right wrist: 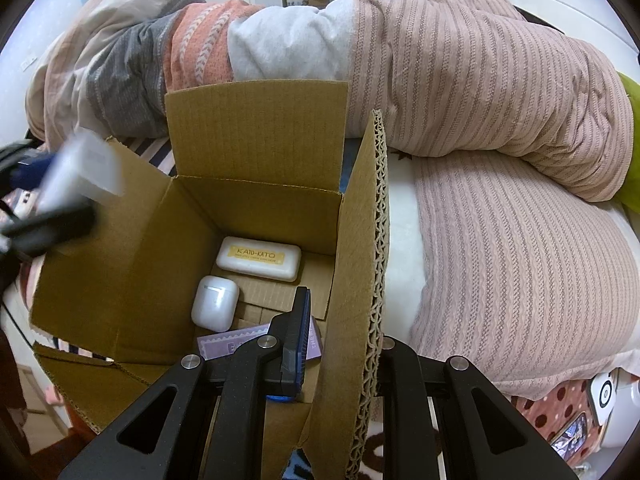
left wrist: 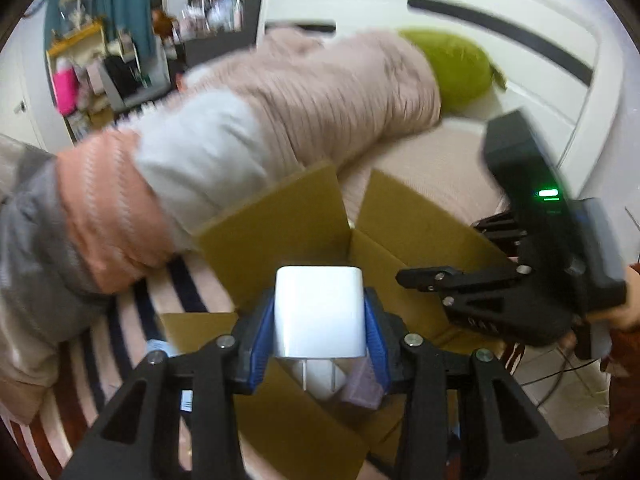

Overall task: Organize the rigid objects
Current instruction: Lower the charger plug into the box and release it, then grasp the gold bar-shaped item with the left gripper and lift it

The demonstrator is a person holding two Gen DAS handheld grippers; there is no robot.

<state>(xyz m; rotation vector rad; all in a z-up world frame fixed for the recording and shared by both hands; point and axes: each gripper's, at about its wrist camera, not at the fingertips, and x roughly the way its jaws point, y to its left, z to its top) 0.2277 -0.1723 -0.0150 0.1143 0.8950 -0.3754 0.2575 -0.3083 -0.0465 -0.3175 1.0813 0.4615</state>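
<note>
My left gripper (left wrist: 319,320) is shut on a white charger block (left wrist: 319,312), its prongs pointing toward me, held above the open cardboard box (left wrist: 400,248). It shows blurred at the left of the right wrist view (right wrist: 76,176). My right gripper (right wrist: 340,340) straddles the box's right flap (right wrist: 368,280), one finger inside and one outside, pinching the flap. It also shows in the left wrist view (left wrist: 440,280). Inside the box lie a white KATO-KATO case (right wrist: 259,258), a white earbuds case (right wrist: 215,302) and a purple carton (right wrist: 236,340).
The box stands on a bed with a striped sheet (left wrist: 132,320). A rolled pink, grey and orange duvet (right wrist: 440,80) lies behind it. A green cushion (left wrist: 456,64) sits by the white headboard (left wrist: 520,20). A pink blanket (right wrist: 520,260) lies right of the box.
</note>
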